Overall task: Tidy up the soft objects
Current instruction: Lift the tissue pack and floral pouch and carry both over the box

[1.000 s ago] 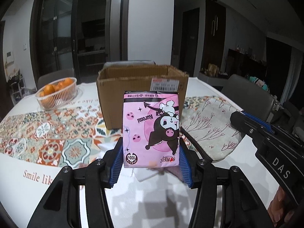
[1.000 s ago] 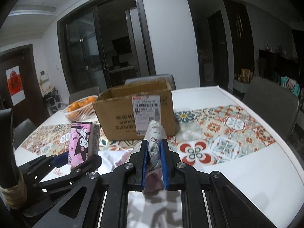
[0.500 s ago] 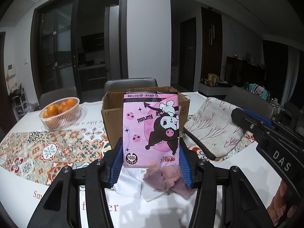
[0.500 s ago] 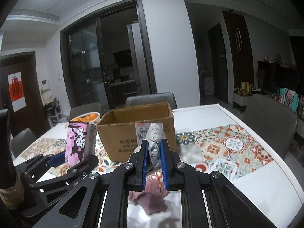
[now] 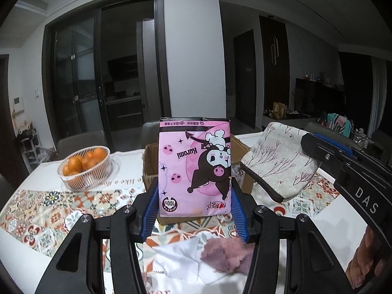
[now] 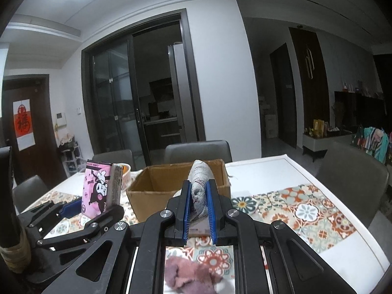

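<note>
My left gripper (image 5: 194,196) is shut on a pink Kuromi tissue pack (image 5: 194,166), held upright above the table in front of the open cardboard box (image 5: 150,169). The pack also shows in the right wrist view (image 6: 99,191). My right gripper (image 6: 198,196) is shut on a grey floral fabric pouch (image 6: 199,183), held up in front of the box (image 6: 156,183). The pouch also shows in the left wrist view (image 5: 279,166), right of the pack. A purple fuzzy cloth (image 5: 225,257) and a white cloth (image 5: 176,254) lie on the table below the grippers.
A white basket of oranges (image 5: 84,169) stands at the left back of the table. A patterned runner (image 6: 294,210) crosses the white table. Grey chairs (image 6: 198,150) stand behind the box and at the right side (image 6: 352,178).
Both grippers have risen with their loads and moved closer to the box. The box's open top now shows in the right wrist view, and the purple cloth has come into view below.
</note>
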Action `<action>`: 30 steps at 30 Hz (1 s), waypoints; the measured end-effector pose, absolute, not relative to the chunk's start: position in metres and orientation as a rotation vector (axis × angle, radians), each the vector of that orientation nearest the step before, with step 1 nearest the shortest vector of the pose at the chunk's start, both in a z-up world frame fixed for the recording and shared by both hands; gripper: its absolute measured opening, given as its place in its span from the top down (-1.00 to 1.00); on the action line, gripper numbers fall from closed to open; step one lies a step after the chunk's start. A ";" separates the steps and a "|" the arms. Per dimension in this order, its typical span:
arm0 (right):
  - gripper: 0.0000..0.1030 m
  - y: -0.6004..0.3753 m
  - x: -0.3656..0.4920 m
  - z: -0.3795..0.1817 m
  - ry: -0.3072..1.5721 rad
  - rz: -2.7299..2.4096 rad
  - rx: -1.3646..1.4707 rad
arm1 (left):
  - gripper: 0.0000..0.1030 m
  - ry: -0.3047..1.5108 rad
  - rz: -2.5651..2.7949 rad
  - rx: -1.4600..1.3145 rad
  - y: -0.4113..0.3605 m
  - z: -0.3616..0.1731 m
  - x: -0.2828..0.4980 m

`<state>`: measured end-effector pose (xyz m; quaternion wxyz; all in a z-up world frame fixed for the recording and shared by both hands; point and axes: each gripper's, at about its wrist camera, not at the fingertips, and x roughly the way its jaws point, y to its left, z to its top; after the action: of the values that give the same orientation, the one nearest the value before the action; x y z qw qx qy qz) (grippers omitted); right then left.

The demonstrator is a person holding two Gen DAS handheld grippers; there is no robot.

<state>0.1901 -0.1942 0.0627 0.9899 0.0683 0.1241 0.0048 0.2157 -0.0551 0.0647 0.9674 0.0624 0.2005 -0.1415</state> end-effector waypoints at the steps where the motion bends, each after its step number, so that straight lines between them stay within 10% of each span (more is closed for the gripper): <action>1: 0.73 -0.194 0.192 0.064 0.246 0.011 0.138 | -0.01 0.401 -0.283 0.128 -0.055 0.066 0.218; 30: 0.74 -0.201 0.287 0.074 0.209 0.040 0.130 | -0.01 0.435 -0.257 0.145 -0.064 0.064 0.329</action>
<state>0.2865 -0.2008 0.0738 0.9922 0.0646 0.1044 0.0200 0.3288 -0.0641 0.0642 0.9656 0.0716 0.2152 -0.1269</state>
